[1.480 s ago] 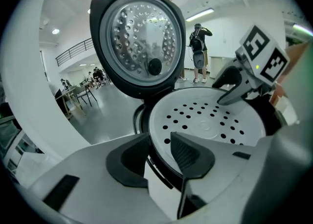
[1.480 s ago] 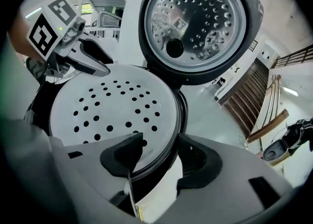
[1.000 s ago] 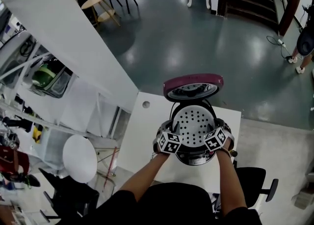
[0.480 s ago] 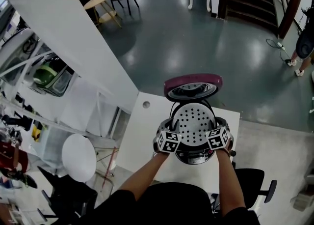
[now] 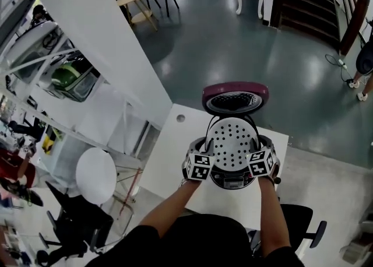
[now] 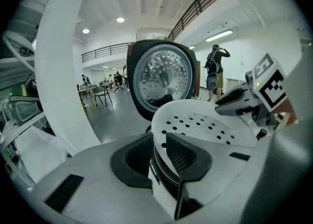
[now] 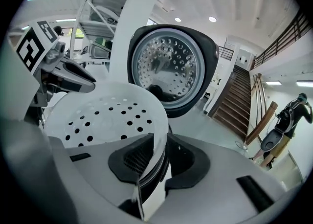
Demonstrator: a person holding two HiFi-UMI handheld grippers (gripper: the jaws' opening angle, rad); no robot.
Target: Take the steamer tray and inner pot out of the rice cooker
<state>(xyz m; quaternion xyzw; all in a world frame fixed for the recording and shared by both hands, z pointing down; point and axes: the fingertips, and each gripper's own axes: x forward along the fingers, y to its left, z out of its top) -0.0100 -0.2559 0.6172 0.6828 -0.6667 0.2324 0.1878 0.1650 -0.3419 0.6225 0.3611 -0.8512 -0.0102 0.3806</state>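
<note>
The rice cooker (image 5: 233, 179) stands on the white table (image 5: 169, 167) with its maroon lid (image 5: 235, 98) swung up at the back. The white perforated steamer tray (image 5: 232, 142) hangs tilted just above the cooker's mouth. My left gripper (image 5: 208, 160) pinches the tray's left rim and my right gripper (image 5: 255, 158) its right rim. Both pairs of jaws are closing, with the rim between the pads. In the left gripper view the tray (image 6: 205, 125) runs between the left gripper's (image 6: 159, 153) pads. In the right gripper view the tray (image 7: 105, 115) does the same in the right gripper (image 7: 157, 155). The tray hides the inner pot.
The lid's shiny dimpled inner plate (image 6: 161, 76) (image 7: 168, 64) faces me behind the tray. The table has a cable hole (image 5: 180, 118) at its far left. A white stool (image 5: 96, 175) and a black chair (image 5: 303, 225) stand beside the table.
Both grippers have risen together with the steamer tray, which now sits higher above the cooker's mouth. The right jaws have narrowed onto the rim.
</note>
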